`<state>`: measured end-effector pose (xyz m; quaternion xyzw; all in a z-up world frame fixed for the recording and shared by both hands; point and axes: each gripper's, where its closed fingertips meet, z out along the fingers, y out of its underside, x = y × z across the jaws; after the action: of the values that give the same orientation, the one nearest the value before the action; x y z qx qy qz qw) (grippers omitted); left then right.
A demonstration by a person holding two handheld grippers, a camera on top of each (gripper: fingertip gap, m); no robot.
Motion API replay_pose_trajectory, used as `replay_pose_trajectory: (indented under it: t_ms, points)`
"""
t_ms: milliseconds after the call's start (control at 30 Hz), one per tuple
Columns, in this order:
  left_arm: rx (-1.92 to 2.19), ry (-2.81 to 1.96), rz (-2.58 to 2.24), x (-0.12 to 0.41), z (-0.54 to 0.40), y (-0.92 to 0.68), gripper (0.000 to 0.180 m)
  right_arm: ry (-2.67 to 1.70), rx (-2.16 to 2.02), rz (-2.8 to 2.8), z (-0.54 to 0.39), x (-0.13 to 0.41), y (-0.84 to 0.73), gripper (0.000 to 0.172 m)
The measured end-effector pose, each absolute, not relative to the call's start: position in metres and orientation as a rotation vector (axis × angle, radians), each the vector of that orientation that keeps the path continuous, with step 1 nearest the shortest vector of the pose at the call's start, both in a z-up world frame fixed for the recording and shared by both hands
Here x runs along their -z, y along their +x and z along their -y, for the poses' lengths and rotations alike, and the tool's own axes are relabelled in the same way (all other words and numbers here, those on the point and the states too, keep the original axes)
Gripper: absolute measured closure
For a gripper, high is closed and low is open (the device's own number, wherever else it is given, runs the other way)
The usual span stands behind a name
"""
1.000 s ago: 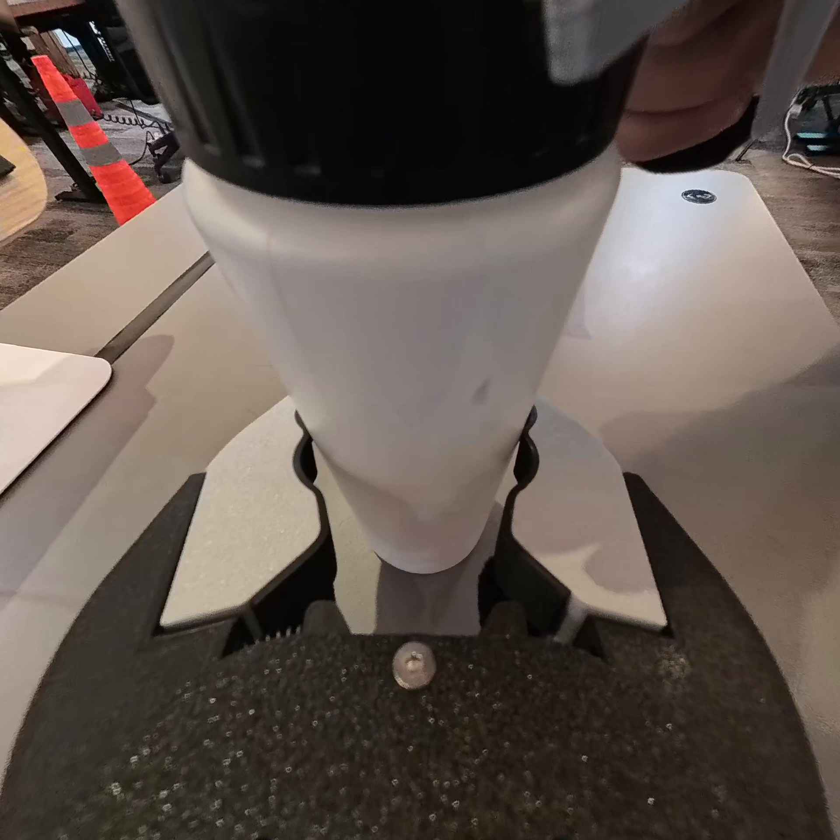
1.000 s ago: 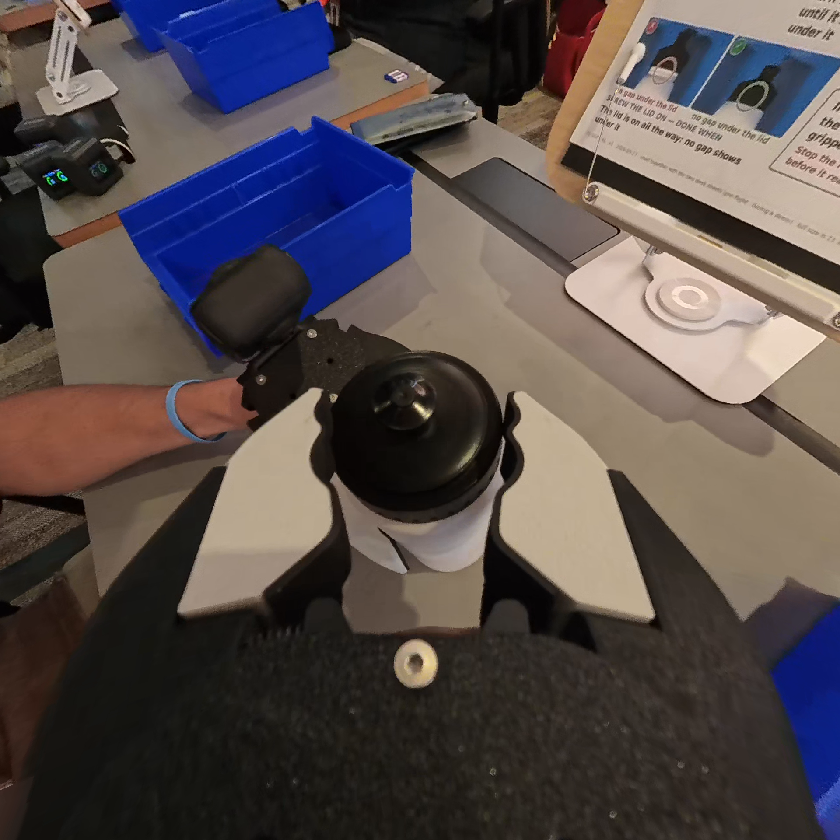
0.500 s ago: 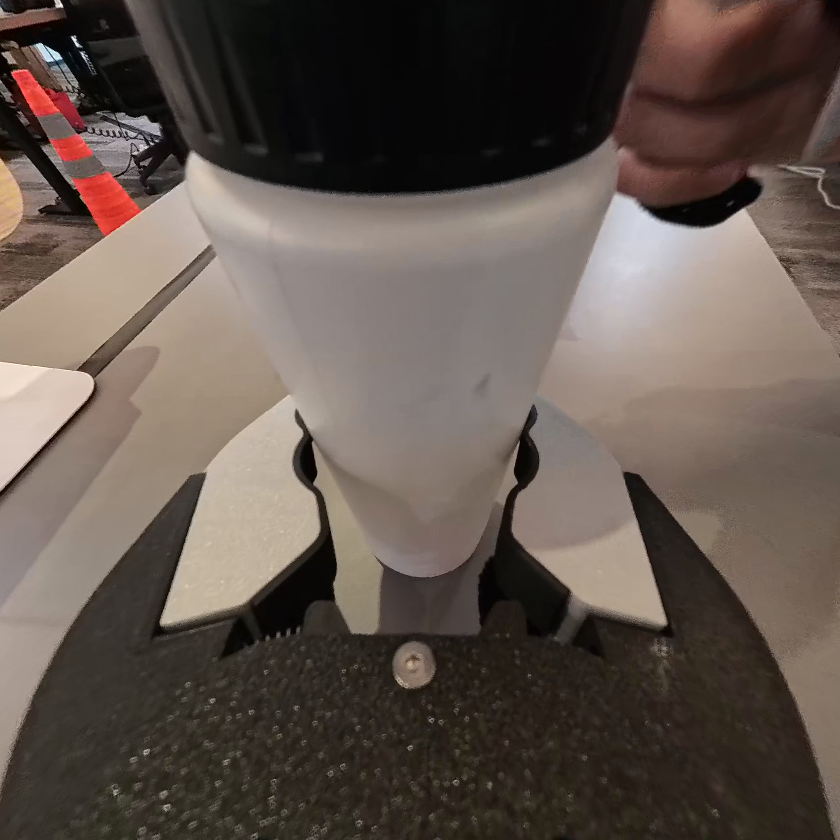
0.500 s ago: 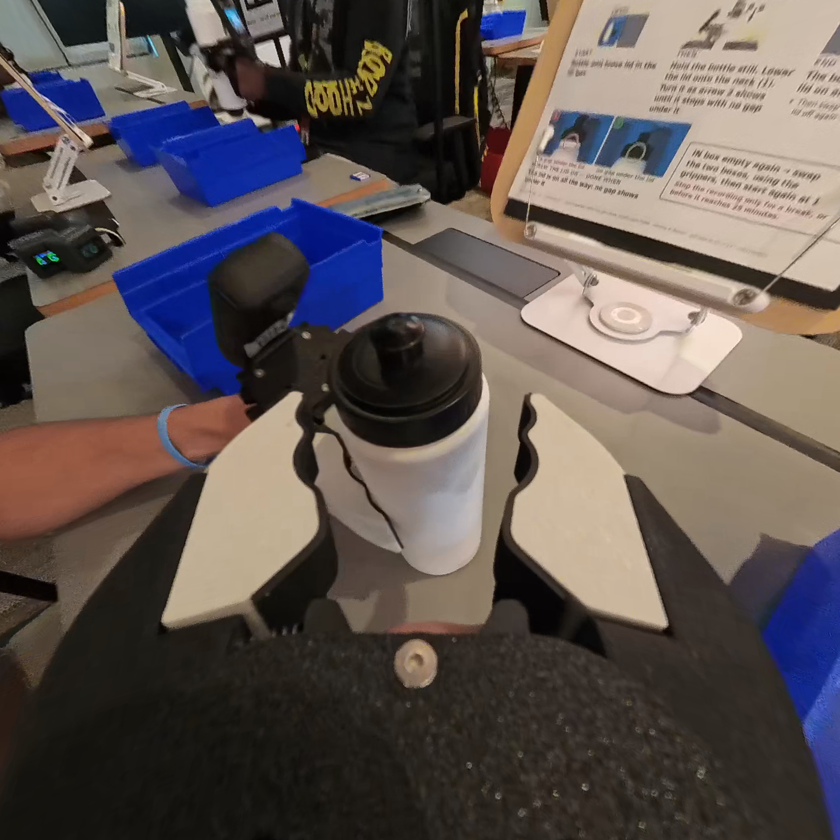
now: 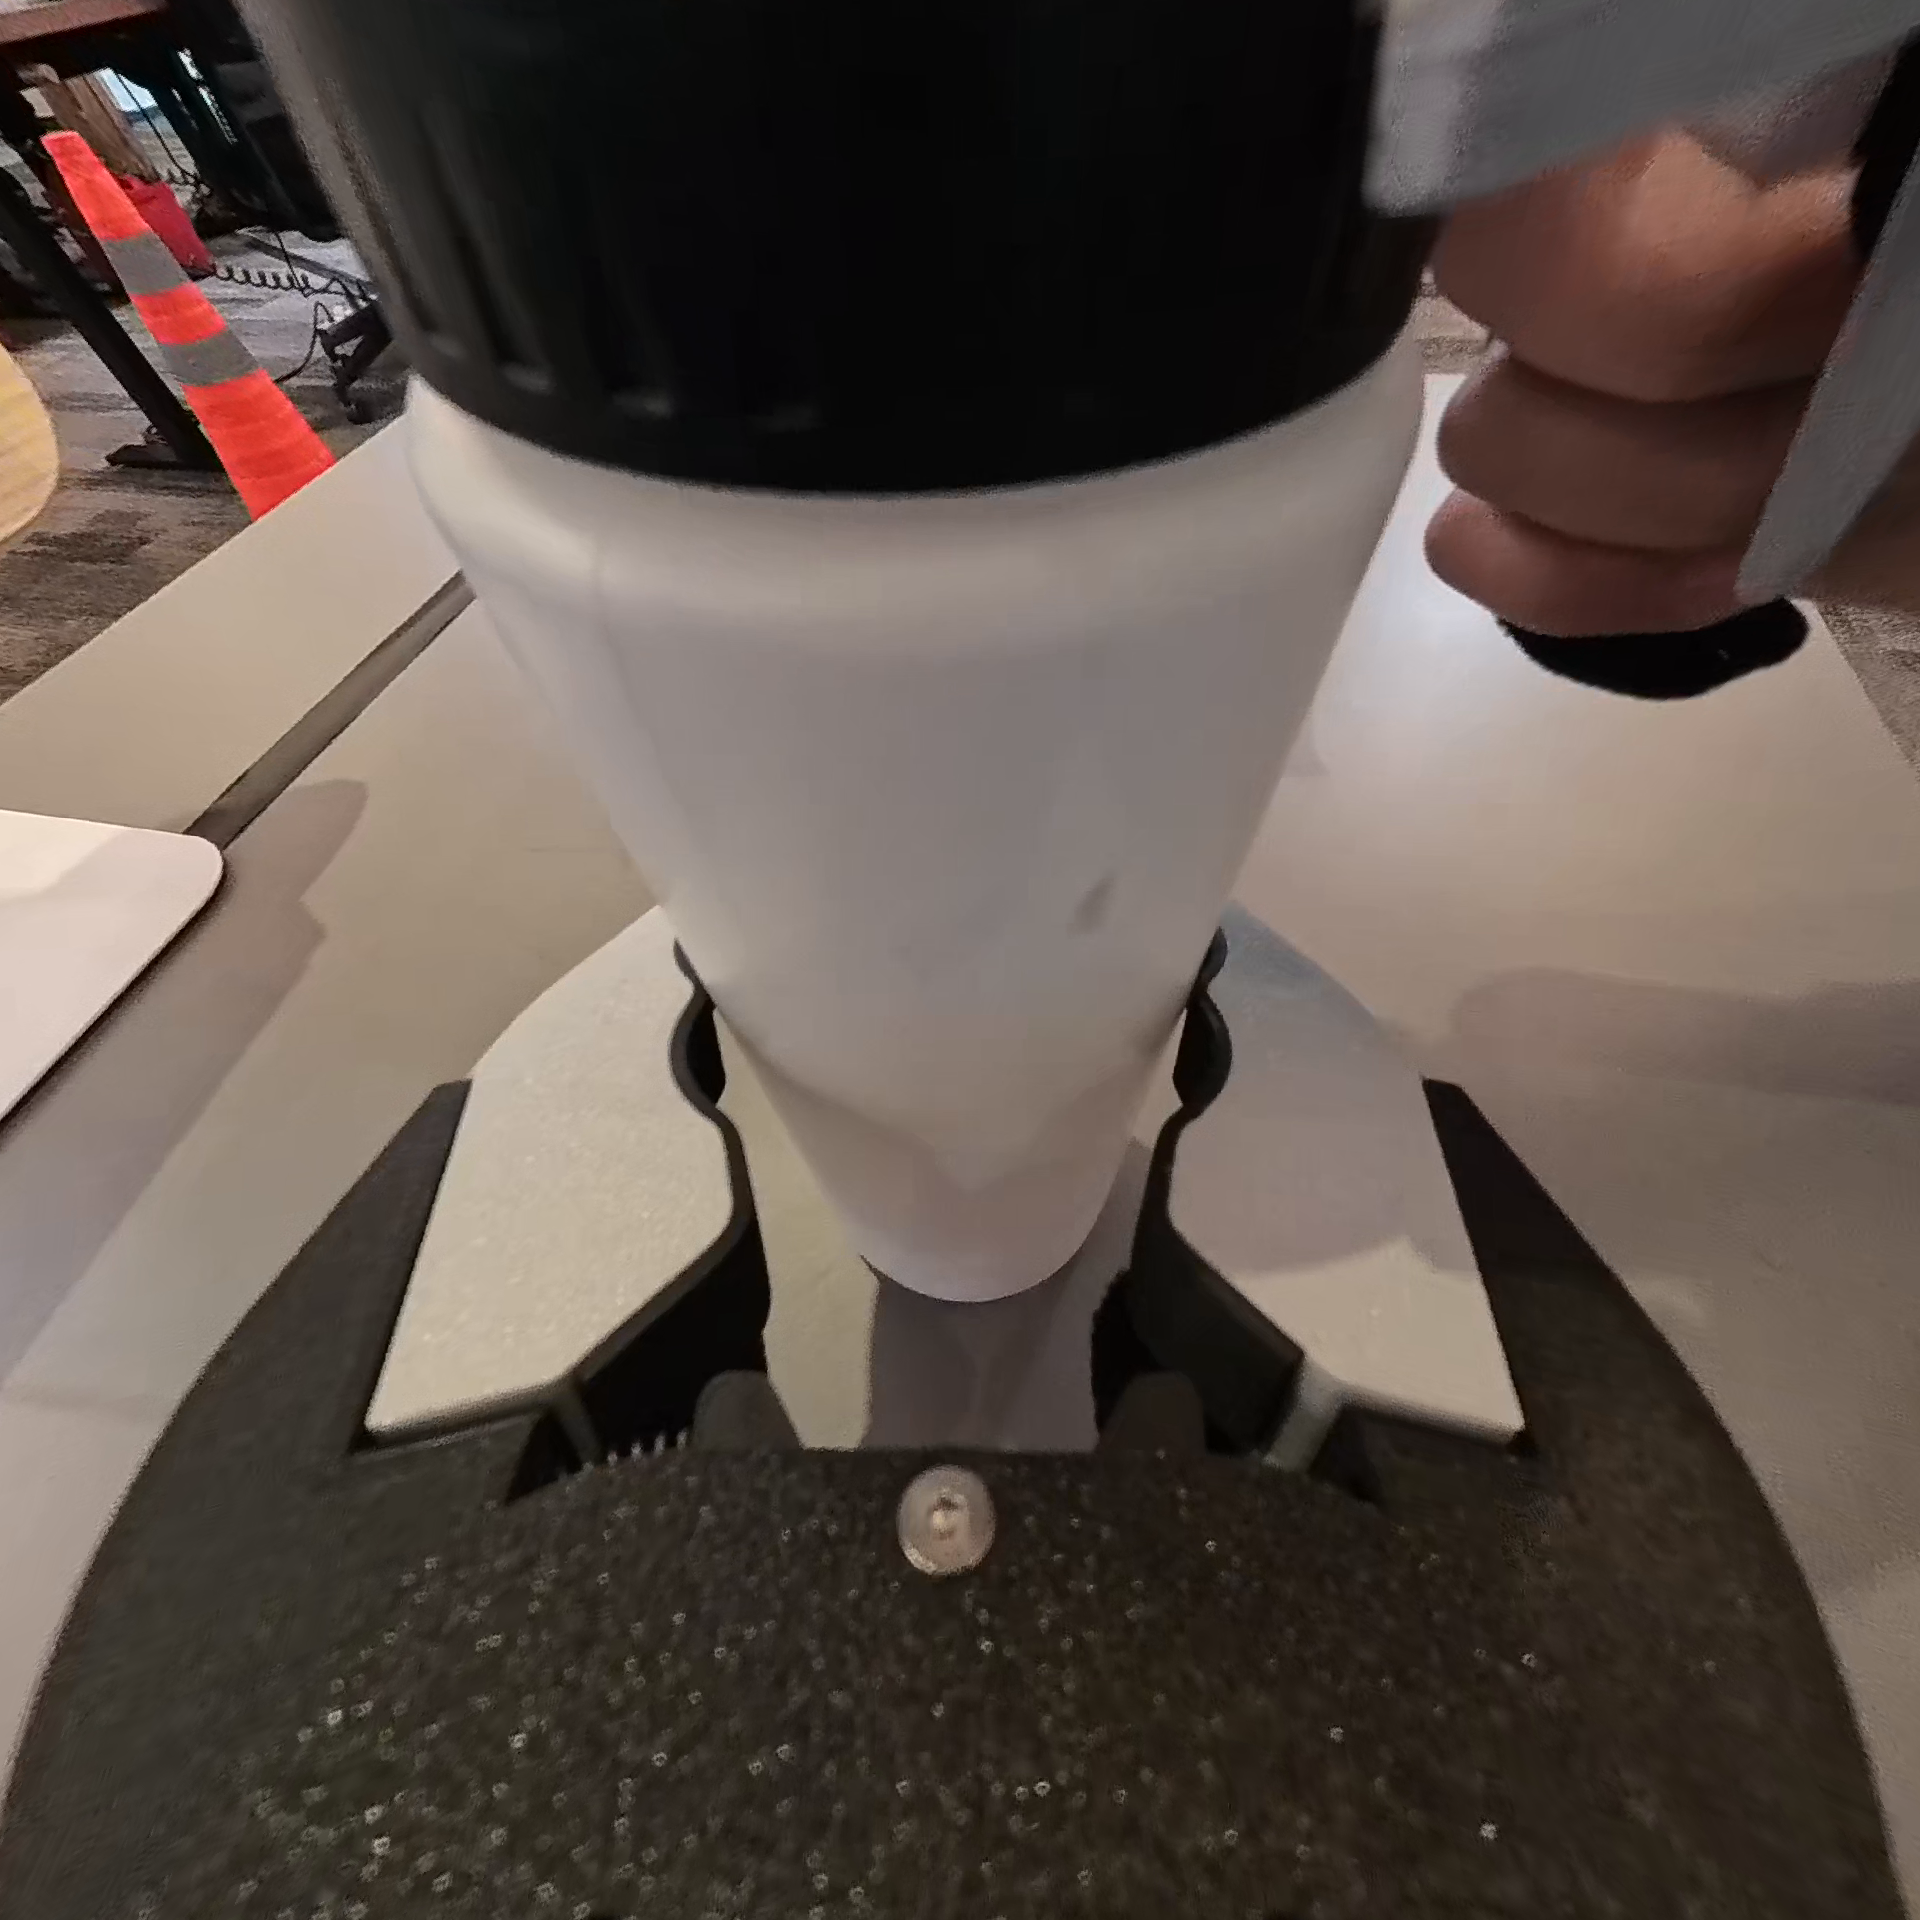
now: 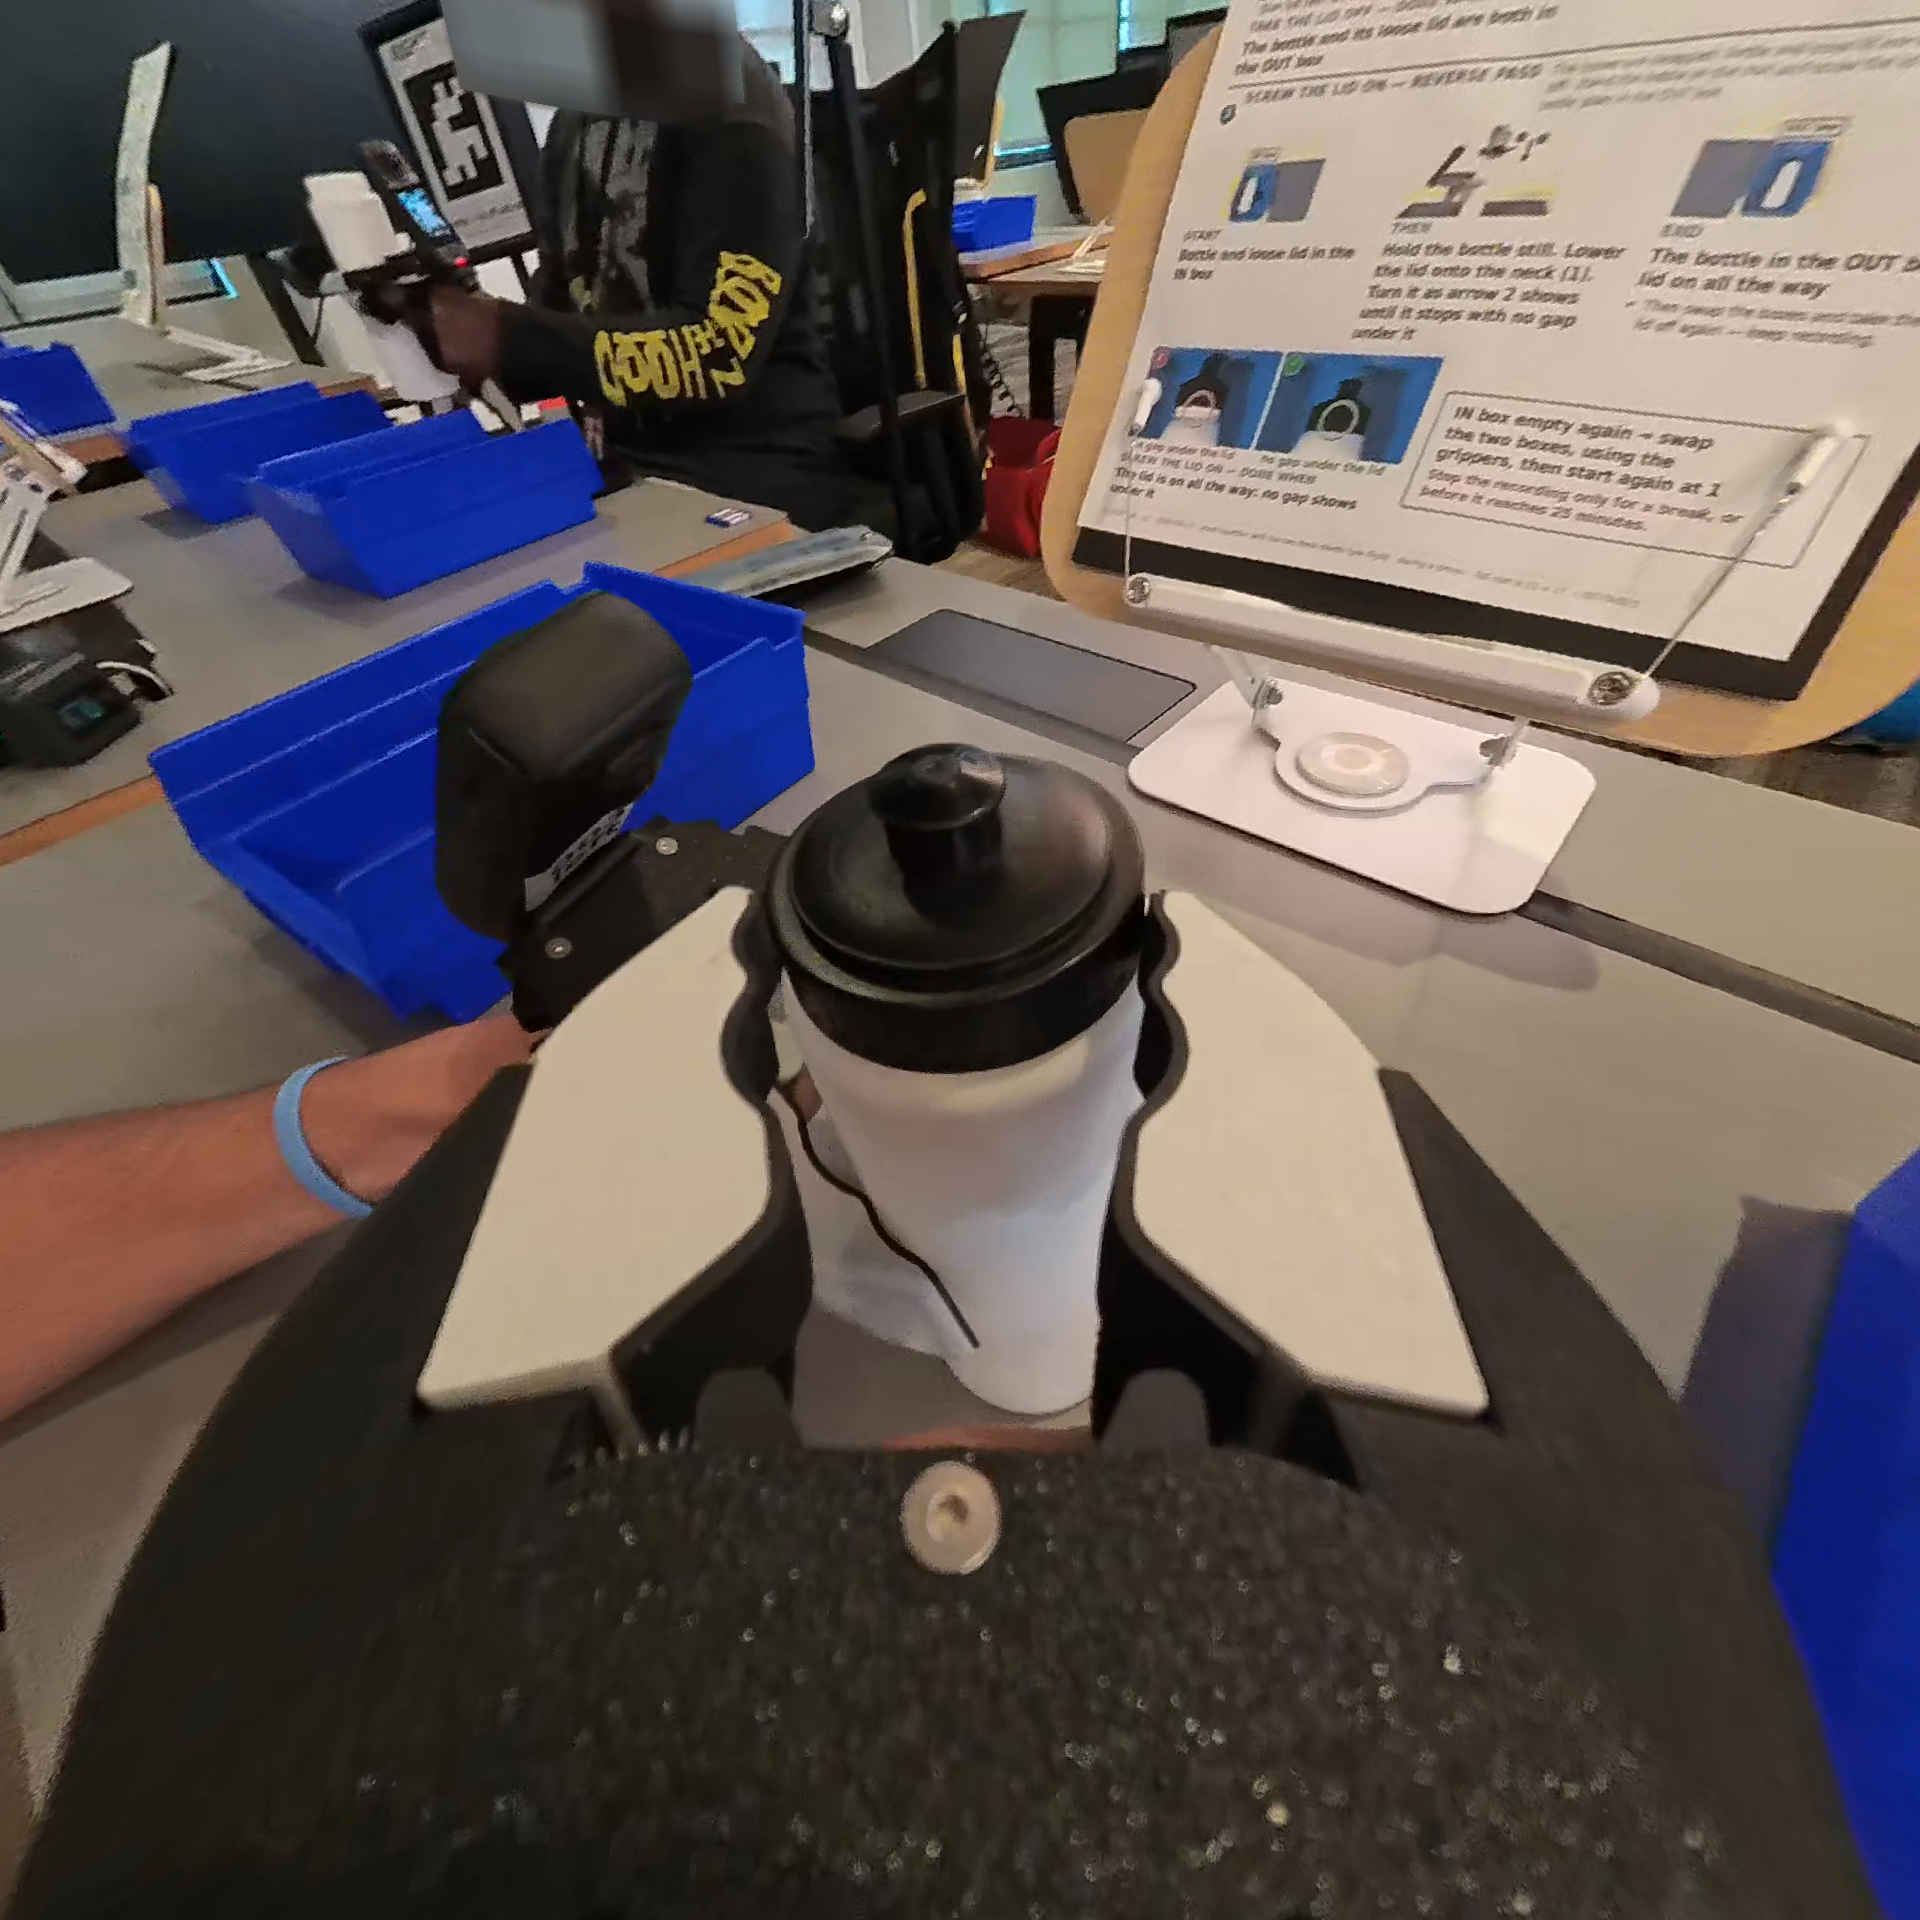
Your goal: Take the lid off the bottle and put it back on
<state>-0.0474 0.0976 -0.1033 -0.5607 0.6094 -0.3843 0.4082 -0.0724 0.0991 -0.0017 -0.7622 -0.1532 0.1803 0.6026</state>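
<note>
A white bottle (image 5: 935, 831) with a black lid (image 5: 883, 208) stands upright on the grey table (image 5: 1558, 935). My left gripper (image 5: 951, 997) is shut on the bottle's lower body, with both pads pressed against its sides. In the right wrist view the bottle (image 6: 966, 1195) sits between my right gripper's fingers. My right gripper (image 6: 951, 935) is shut on the ribbed rim of the black lid (image 6: 951, 883), with one pad on each side. The left gripper's black body (image 6: 582, 831) shows behind the bottle. The hand (image 5: 1621, 468) holding the right gripper shows beside the lid.
A blue bin (image 6: 364, 831) stands behind and to the left of the bottle. Another blue bin (image 6: 1860, 1455) is at the right edge. An instruction board (image 6: 1455, 364) on a white stand base (image 6: 1361, 810) is at the back right. A person (image 6: 675, 312) works at a farther table. An orange cone (image 5: 197, 343) stands on the floor.
My right gripper opened off the lid, swung from looking down onto it to a lower side-on angle, and closed on the lid's rim again. The left gripper kept hold of the bottle.
</note>
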Motion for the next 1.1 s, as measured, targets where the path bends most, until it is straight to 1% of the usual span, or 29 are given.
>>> replay_pose_trajectory:
  t_ms: [167,233,300,367,400,433,467,500,567,633,700,733,800,833,867,900,1000,1067,1100]
  points:
    - [0.974,-1.412,-1.516,0.104,-0.099,-0.046,0.094,-1.763,-0.450,0.351,-0.101,0.001,-0.070,0.102]
    - [0.976,-1.415,-1.504,0.104,-0.100,-0.046,0.094,-1.742,-0.518,0.355,-0.091,-0.007,-0.068,0.090]
    - [0.969,-1.406,-1.504,0.104,-0.100,-0.046,0.094,-1.743,-0.539,0.363,-0.078,-0.016,-0.060,0.084]
    - [0.949,-1.401,-1.499,0.105,-0.101,-0.046,0.094,-1.812,-0.472,0.487,-0.068,-0.019,-0.053,0.087]
    - [0.937,-1.398,-1.496,0.106,-0.102,-0.046,0.093,-1.854,-0.384,0.569,-0.068,-0.020,-0.048,0.085]
    - [0.927,-1.402,-1.493,0.108,-0.102,-0.046,0.084,-1.897,-0.277,0.653,-0.070,-0.022,-0.042,0.084]
    - [0.921,-1.413,-1.480,0.108,-0.103,-0.047,0.068,-1.943,-0.190,0.741,-0.072,-0.024,-0.037,0.081]
    - [0.933,-1.422,-1.455,0.106,-0.104,-0.048,0.061,-1.981,-0.151,0.843,-0.072,-0.026,-0.038,0.079]
    - [1.017,-1.447,-1.383,0.098,-0.102,-0.052,0.060,-2.012,-0.153,0.983,-0.077,-0.028,-0.046,0.076]
    - [1.028,-1.491,-1.337,0.097,-0.100,-0.062,0.059,-2.062,-0.173,1.015,-0.087,-0.016,-0.047,0.070]
    - [0.984,-1.531,-1.319,0.100,-0.096,-0.077,0.059,-2.104,-0.279,0.994,-0.090,0.011,-0.051,0.065]
    - [0.961,-1.554,-1.298,0.102,-0.093,-0.086,0.059,-2.100,-0.305,0.950,-0.094,0.023,-0.052,0.061]
    - [0.975,-1.596,-1.244,0.105,-0.081,-0.103,0.062,-2.037,-0.384,0.852,-0.103,0.038,-0.063,0.058]
    - [0.980,-1.617,-1.218,0.107,-0.073,-0.111,0.063,-1.998,-0.422,0.792,-0.108,0.040,-0.068,0.062]
    - [0.973,-1.632,-1.200,0.110,-0.065,-0.119,0.064,-1.973,-0.459,0.777,-0.108,0.044,-0.073,0.083]
    - [0.950,-1.649,-1.201,0.114,-0.056,-0.126,0.068,-1.943,-0.458,0.759,-0.110,0.044,-0.073,0.091]
    - [0.895,-1.685,-1.169,0.117,-0.025,-0.149,0.069,-1.889,-0.489,0.701,-0.105,0.039,-0.071,0.091]
    - [0.926,-1.686,-1.139,0.113,-0.001,-0.161,0.079,-1.838,-0.521,0.661,-0.098,0.022,-0.063,0.091]
    - [0.922,-1.687,-1.135,0.112,0.009,-0.165,0.079,-1.829,-0.535,0.643,-0.094,0.011,-0.055,0.091]
